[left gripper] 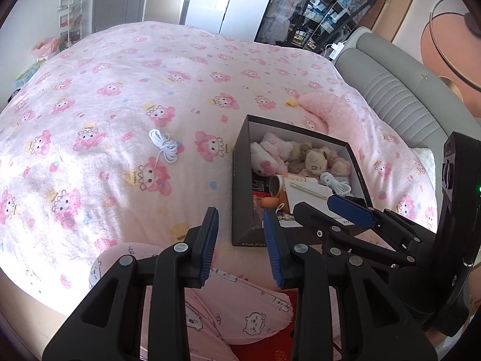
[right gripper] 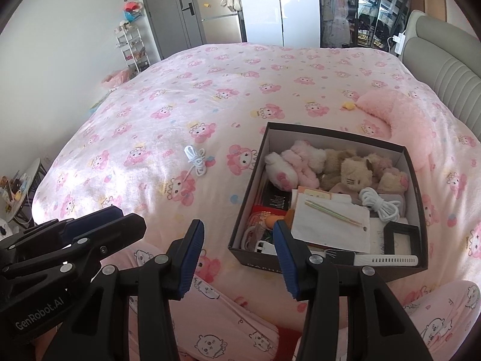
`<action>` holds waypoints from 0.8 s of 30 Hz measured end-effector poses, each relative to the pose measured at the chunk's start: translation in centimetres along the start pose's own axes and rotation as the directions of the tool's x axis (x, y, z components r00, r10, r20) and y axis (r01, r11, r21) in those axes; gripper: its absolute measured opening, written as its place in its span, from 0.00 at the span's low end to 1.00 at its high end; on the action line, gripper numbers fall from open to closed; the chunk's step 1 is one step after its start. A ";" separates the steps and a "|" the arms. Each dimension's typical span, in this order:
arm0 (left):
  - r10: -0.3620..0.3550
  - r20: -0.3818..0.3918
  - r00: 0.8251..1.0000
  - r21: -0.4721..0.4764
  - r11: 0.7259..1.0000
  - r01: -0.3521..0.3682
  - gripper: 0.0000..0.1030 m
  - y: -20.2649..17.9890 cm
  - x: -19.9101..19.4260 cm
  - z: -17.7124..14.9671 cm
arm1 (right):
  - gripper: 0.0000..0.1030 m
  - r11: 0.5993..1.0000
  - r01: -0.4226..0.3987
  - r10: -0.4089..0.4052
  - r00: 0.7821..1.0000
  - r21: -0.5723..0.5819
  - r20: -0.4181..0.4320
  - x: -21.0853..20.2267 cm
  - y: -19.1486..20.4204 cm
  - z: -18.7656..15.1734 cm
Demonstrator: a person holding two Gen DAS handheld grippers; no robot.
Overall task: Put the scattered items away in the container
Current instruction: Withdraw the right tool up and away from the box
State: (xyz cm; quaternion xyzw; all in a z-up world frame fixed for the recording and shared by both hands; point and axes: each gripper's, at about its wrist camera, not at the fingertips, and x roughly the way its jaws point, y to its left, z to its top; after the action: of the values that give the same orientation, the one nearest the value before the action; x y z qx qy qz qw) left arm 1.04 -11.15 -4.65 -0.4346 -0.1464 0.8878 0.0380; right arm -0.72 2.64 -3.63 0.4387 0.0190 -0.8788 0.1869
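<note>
White cord lies loose on the bedspread, at eleven o'clock from both grippers; their jaws gape wide, empty, beside the box.

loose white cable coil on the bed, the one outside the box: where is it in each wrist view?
Left wrist: the loose white coiled cable lies on the pink patterned bedspread, left of centre, left of the dark cardboard box.
Right wrist: same coil, left of centre, again left of the box.
Shared landmark: the box; a second white coil lies inside it.
</note>
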 end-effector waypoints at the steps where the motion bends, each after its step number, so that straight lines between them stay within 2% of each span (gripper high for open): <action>1: 0.002 0.001 1.000 -0.005 1.000 -0.002 0.30 0.3 0.0 0.0 | 0.43 1.000 -0.002 0.002 1.000 -0.002 -0.003 0.2 0.2 0.1; 24: 0.043 -0.001 0.999 -0.102 0.994 -0.043 0.30 7.4 2.4 1.9 | 0.43 0.998 -0.022 0.017 0.997 -0.065 -0.077 5.9 5.3 3.0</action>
State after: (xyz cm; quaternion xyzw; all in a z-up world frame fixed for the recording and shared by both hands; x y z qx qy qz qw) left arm -1.48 -18.15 -7.55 -0.4384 -0.1819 0.8802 -0.0035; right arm -4.41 -4.70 -5.68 0.4657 0.0505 -0.8584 0.2089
